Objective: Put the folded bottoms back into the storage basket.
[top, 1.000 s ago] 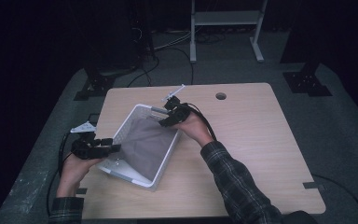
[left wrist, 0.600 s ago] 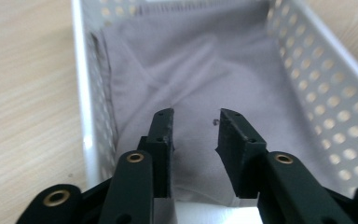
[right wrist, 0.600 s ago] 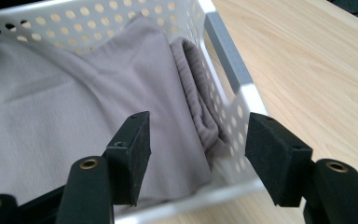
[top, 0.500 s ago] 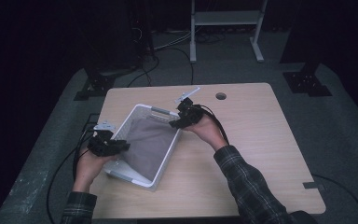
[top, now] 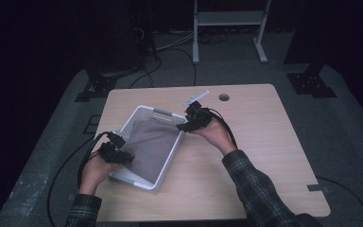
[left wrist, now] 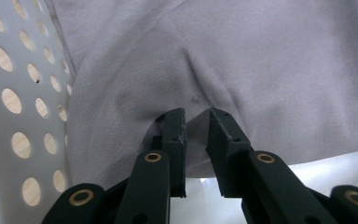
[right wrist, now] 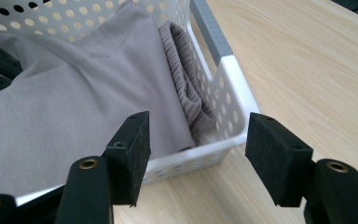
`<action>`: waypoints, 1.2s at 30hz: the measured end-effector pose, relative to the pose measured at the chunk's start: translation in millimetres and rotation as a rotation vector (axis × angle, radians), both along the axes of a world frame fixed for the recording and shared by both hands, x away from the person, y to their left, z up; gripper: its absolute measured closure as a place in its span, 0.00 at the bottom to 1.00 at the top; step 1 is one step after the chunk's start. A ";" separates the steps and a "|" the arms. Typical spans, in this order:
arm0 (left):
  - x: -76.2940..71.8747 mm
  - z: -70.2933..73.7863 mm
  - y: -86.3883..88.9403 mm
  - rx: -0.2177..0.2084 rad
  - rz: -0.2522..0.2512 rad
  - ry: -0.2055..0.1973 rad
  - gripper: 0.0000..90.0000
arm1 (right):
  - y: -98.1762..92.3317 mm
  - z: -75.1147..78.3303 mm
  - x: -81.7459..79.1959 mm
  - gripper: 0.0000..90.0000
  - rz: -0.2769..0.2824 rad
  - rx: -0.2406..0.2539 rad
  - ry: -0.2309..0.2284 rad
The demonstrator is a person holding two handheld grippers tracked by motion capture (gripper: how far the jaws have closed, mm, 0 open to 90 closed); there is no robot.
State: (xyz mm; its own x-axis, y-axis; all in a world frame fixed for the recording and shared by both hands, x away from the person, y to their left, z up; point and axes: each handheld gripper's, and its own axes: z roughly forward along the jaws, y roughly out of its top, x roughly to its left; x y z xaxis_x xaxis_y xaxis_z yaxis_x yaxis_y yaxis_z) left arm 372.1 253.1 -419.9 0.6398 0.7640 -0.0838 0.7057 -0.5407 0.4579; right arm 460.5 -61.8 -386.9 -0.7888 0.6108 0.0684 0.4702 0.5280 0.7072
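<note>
A white perforated basket stands on the left half of the wooden table, with a grey cloth lying in it. My left gripper reaches in over the basket's left side. In the left gripper view its jaws have just been closing, and my left gripper pinches a raised fold of the grey cloth beside the holed basket wall. My right gripper hovers open at the basket's far right corner. The right gripper view shows my right gripper with jaws wide above the basket rim and the cloth.
The wooden table stretches bare to the right of the basket, with a round cable hole near its far edge. A metal stand and black stand bases are on the floor behind. Cables trail off the table's left side.
My left gripper moved right and down into the basket, and its jaws narrowed onto the cloth. My right gripper shifted a little to the right along the basket's far corner.
</note>
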 end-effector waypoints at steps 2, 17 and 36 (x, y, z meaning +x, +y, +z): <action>-1.1 4.0 1.7 -0.012 0.005 -0.017 0.80 | -3.2 -1.5 -1.5 0.43 0.002 0.000 -0.001; -14.6 41.0 -17.2 -0.265 -0.010 -0.223 0.35 | -53.9 -7.6 -23.3 0.31 -0.019 0.046 -0.022; -42.7 47.7 -118.4 -0.308 -0.110 -0.295 0.00 | -142.8 -38.5 -63.0 0.10 -0.095 0.036 -0.023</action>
State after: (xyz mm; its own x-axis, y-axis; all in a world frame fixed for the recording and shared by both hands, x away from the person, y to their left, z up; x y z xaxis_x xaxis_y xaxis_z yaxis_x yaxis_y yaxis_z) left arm 329.3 134.7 -372.1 0.7465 0.6581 -0.0982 0.4663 -0.4121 0.7828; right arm 397.4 -204.6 -425.4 -0.7293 0.6801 0.0747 0.5004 0.4558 0.7361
